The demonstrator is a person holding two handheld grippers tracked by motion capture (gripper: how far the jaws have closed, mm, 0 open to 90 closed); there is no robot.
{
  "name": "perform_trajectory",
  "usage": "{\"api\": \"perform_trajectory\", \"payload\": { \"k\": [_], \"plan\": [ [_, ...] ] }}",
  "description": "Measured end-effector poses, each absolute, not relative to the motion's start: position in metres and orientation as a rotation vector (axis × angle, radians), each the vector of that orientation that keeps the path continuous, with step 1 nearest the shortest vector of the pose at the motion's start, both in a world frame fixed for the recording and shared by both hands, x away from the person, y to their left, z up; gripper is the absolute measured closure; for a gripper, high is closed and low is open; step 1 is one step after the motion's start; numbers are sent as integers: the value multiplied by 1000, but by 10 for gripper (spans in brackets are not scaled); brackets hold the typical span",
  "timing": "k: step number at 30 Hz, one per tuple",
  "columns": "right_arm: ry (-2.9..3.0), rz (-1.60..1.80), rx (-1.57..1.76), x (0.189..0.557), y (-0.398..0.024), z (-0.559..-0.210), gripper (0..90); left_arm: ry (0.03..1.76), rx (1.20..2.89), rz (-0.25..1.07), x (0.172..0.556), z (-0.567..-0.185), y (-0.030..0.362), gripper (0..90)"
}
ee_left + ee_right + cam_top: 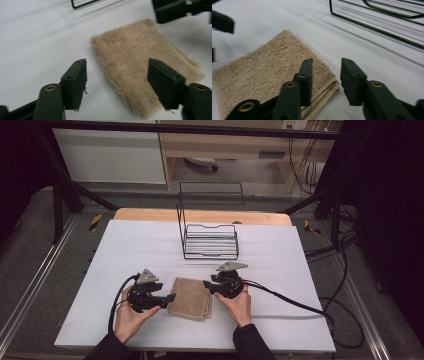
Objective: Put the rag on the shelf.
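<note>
Tan terry cloth, the folded towel [189, 298] lies flat on the white tabletop [125, 245] between the two grippers, in front of the black wire rack [210, 241]. It looks light, soft and limp, so it should sag from any single pinch and the layers may slide apart. The stacked edges at its right side, seen in the right gripper view, seem the best place to take hold, gripping all the layers together. The left gripper [117, 75] stands wide open over the towel's near-left corner, holding nothing. The right gripper [325, 75] is partly open just off the layered edge, also empty, though the blur leaves contact uncertain.
</note>
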State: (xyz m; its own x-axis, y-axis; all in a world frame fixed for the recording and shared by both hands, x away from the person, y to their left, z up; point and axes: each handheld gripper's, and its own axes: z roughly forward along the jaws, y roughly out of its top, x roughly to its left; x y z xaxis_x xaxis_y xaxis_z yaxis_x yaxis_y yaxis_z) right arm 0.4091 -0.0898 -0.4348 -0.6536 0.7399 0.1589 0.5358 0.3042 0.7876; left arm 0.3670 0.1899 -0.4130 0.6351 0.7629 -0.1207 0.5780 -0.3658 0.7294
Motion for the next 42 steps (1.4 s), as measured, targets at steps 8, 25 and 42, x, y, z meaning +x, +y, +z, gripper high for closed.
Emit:
{"api": "perform_trajectory", "payload": {
  "k": [8,25,42],
  "plan": [
    [2322,1276,1220,411,-102,-435,392,1116,2062,279,412,-422,186,263],
    [2324,1279,1317,420,-97,-450,483,1122,2078,209,435,-446,175,668],
    [2382,1245,1396,419,-86,-456,759,1060,2126,201,432,-448,170,816]
  ]
}}
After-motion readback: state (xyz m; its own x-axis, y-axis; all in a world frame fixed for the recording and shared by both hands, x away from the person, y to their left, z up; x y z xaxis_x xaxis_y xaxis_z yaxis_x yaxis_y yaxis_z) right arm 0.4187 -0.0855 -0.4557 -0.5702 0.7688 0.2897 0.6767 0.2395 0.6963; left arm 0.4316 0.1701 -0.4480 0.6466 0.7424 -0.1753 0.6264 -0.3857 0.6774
